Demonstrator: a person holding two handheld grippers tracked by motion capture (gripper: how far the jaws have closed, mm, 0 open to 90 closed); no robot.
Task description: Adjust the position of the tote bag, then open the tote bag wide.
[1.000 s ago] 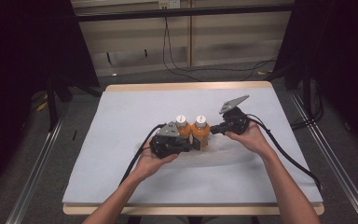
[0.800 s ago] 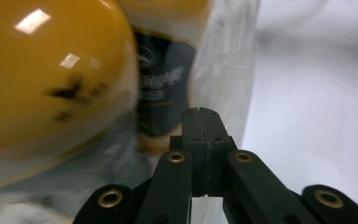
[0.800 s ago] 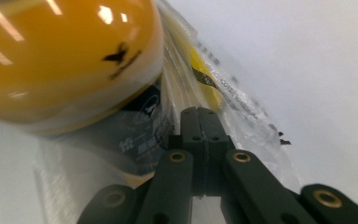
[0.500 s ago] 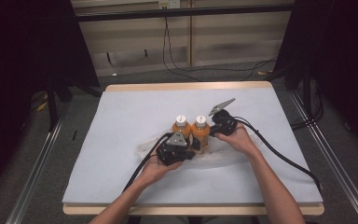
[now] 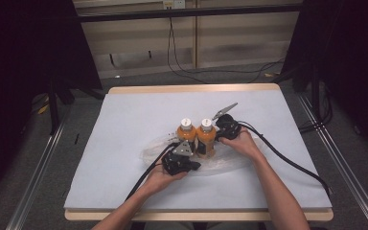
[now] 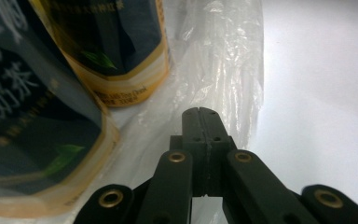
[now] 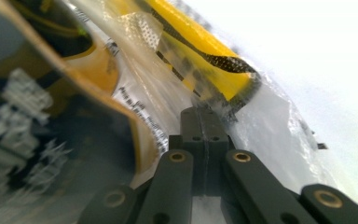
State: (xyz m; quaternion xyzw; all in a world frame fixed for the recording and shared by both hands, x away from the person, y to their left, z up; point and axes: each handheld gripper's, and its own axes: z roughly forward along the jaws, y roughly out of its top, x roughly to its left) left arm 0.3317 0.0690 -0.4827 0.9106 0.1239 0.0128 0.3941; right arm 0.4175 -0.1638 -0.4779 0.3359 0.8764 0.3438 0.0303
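Note:
Two orange bottles with white caps, the left bottle (image 5: 186,132) and the right bottle (image 5: 205,138), stand side by side on a clear plastic bag (image 5: 232,163) spread on the white table. My left gripper (image 5: 195,165) lies low at their near left, with its jaws shut. In the left gripper view its tips (image 6: 199,111) rest on the bag (image 6: 223,70), and a dark-labelled bottle (image 6: 32,140) is close on the left. My right gripper (image 5: 218,138) is at the right bottle's side, jaws shut. Its tips (image 7: 199,111) touch crinkled film (image 7: 270,135). Whether film is pinched I cannot tell.
The white table top (image 5: 124,124) has a wooden edge along the far and near sides. Thick black cables (image 5: 287,160) trail from the grippers across the right and near-left of the table. Dark frame posts and floor rails flank the table.
Both hands have sunk toward the table. The left gripper slid toward the near edge in front of the bottles. The right gripper came down and slightly left against the right bottle.

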